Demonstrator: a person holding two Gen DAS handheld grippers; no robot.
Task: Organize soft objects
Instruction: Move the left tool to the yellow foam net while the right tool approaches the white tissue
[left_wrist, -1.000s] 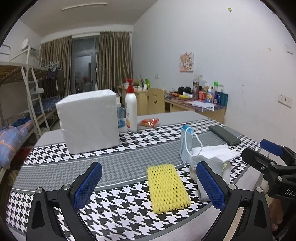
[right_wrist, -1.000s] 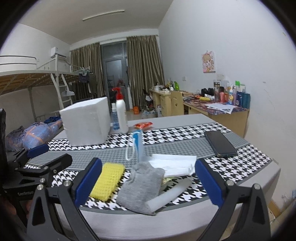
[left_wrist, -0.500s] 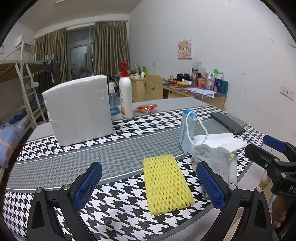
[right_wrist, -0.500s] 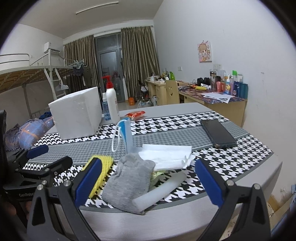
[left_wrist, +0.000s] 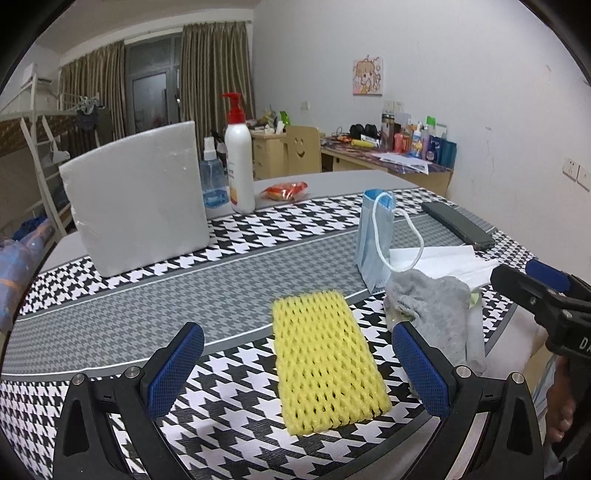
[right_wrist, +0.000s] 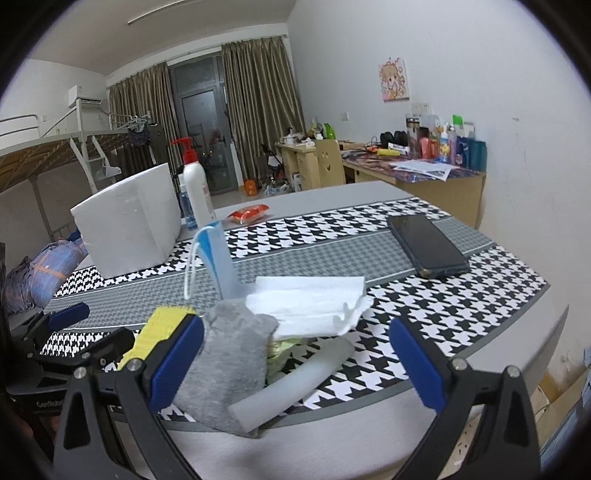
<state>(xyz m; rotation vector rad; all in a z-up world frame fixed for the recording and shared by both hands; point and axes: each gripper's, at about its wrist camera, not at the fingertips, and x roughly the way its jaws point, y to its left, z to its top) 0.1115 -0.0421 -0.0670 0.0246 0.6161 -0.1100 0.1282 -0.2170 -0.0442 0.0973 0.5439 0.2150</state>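
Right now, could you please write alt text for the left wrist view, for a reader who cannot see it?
An open left gripper hovers over a yellow foam net lying flat on a houndstooth table. To the right are a grey sock, a blue mask and the right gripper; behind stands a white foam block.

Left wrist view: low over the near table edge, facing across the table (left_wrist: 122, 302) toward the curtains, close on the yellow foam net (left_wrist: 325, 362). Right wrist view: further right, same heading, close on the grey sock (right_wrist: 229, 354). Shared: net, sock, mask (right_wrist: 218, 258), white foam block (left_wrist: 136, 195).
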